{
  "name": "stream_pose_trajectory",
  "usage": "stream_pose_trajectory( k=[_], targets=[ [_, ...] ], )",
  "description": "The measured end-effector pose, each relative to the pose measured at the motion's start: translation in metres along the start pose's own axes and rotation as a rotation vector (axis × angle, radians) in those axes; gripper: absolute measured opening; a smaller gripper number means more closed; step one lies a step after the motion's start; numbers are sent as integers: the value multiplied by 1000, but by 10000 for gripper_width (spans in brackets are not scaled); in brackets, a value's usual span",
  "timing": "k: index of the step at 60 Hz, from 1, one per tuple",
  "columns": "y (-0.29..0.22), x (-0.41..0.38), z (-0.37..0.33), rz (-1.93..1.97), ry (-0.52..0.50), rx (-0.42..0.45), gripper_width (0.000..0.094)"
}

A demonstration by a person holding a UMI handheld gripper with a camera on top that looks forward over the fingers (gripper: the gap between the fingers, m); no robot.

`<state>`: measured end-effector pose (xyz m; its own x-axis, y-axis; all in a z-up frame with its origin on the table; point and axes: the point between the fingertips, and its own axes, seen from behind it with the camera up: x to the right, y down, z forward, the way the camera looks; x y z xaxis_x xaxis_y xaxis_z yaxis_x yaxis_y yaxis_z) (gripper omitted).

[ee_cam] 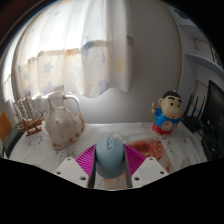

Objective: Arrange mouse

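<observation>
A pale blue-grey computer mouse [110, 157] sits between my two fingers, its rounded back towards the camera. My gripper [111, 158] has its pink pads [86, 158] pressed against both sides of the mouse, so it is shut on it. The mouse appears held just above the white table [100, 138]; its underside is hidden.
A glass jug [63, 120] stands beyond the fingers to the left, with a wooden rack [30, 118] further left. A cartoon boy figurine [167, 112] stands beyond to the right. An orange patterned item [148, 148] lies beside the right finger. A curtained window is behind.
</observation>
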<state>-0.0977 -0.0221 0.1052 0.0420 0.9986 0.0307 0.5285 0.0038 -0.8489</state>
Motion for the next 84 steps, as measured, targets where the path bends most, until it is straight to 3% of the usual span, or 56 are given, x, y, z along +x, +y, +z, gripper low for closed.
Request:
stream_pose_trajectory(
  k=[11,22,24,29,31,43,57,84],
  targets=[
    [46,85,56,-29,37,-51,420],
    [96,111,81,-27,13,-130,474],
    [94,111,81,-20,-2,-115,532],
    [94,126,73,-21,29,-145,869],
    [90,128,65,-6,40,-152,830],
    [56,120,-39,46,9,-213,853],
    [53,104,-156,28,-21,-282,849],
    [44,84,-179,-18,-39,-260,847]
  ],
)
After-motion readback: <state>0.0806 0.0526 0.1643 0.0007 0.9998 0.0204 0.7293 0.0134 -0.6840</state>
